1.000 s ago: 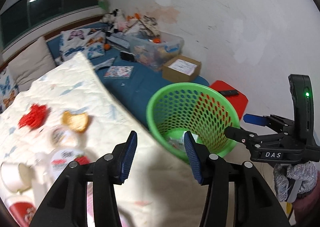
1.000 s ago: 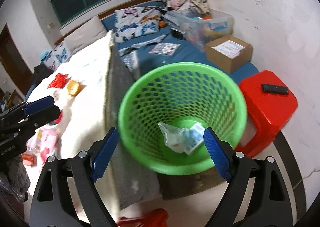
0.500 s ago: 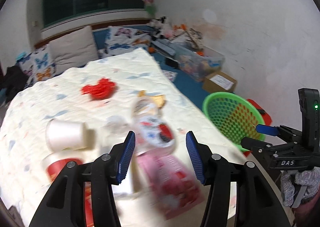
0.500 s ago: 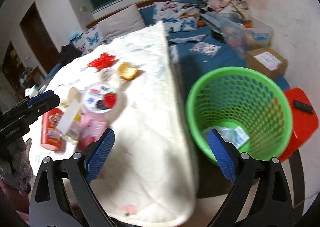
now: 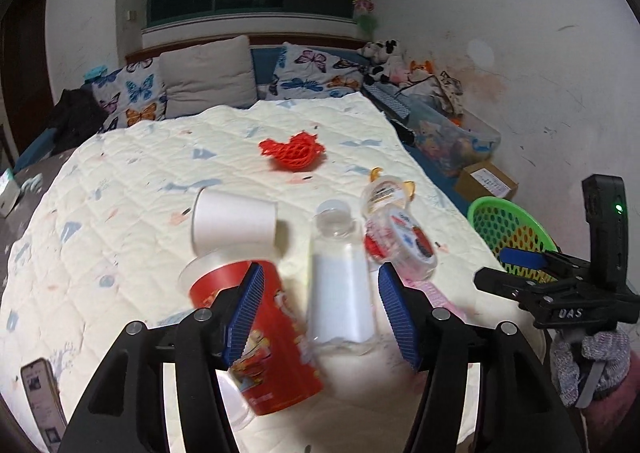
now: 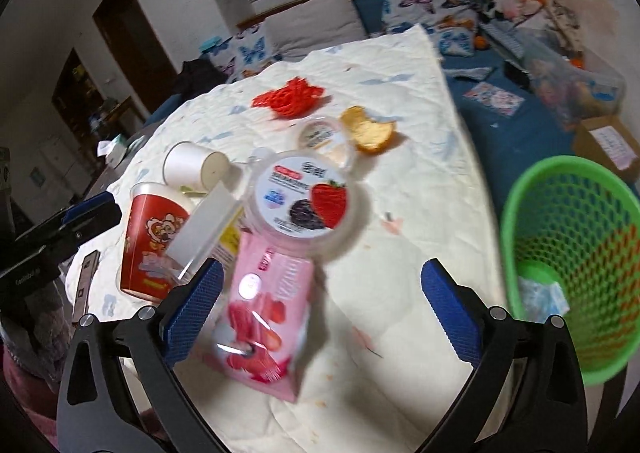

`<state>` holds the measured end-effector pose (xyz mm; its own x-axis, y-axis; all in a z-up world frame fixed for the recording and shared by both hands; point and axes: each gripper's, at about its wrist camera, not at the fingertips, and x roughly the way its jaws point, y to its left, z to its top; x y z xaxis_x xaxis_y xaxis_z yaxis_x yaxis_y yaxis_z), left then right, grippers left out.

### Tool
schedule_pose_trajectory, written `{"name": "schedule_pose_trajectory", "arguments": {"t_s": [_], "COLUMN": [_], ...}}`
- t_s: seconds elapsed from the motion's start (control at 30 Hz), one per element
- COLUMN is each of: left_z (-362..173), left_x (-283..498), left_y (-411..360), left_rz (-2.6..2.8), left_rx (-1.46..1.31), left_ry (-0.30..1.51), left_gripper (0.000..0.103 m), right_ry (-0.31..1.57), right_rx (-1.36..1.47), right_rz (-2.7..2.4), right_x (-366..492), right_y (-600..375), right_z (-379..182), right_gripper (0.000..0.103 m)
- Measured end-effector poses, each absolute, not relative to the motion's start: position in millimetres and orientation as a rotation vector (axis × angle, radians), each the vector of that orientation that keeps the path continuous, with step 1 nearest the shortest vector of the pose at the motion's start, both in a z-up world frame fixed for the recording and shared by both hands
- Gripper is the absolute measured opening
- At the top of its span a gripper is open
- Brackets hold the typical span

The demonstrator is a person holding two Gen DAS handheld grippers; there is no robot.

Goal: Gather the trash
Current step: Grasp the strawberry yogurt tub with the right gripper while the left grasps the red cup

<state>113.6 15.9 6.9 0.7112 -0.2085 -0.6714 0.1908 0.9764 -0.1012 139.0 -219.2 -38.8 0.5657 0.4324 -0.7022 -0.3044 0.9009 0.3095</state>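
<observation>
Trash lies on a cream quilt (image 5: pixel 132 189): a clear plastic bottle (image 5: pixel 340 285), a red snack cup (image 5: pixel 264 337), a white paper cup (image 5: pixel 234 221), a yogurt tub (image 6: pixel 306 201), a pink carton (image 6: pixel 264 317), a red net (image 5: pixel 292 149) and an orange peel (image 6: pixel 368 127). My left gripper (image 5: pixel 322 311) is open, its jaws on either side of the bottle. My right gripper (image 6: pixel 320 309) is open above the pink carton. A green mesh basket (image 6: pixel 576 221) stands at the right with a wrapper (image 6: pixel 544 297) inside.
A phone (image 5: pixel 40 401) lies on the quilt's near left. Pillows (image 5: pixel 208 71) line the back. A cardboard box (image 5: pixel 486 181) and a clear bin of toys (image 5: pixel 456 137) sit on the blue mat by the wall.
Both grippers have swung left from the green basket to the trash on the quilt. The left one has come down close over the bottle and red cup; both stay open.
</observation>
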Motion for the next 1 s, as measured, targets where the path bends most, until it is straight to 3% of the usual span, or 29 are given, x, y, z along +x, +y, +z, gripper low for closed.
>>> {"name": "schedule_pose_trajectory", "arguments": {"t_s": [0.6, 1.0], "left_z": [-22.6, -36.3], "left_x": [102.1, 112.8], "left_y": [57.4, 67.8], "left_rz": [-0.160, -0.141], "left_rx": [-0.092, -0.154], "left_ry": [0.824, 0.875], "left_gripper": [0.068, 0.068], "right_ry": [0.920, 0.931], "right_rx": [0.109, 0.062], "right_rz": [0.505, 0.519], "right_x": [197.0, 213.2], "right_y": [-191.9, -177.3], "right_z": [-64.0, -71.0], "right_gripper": [0.099, 0.099]}}
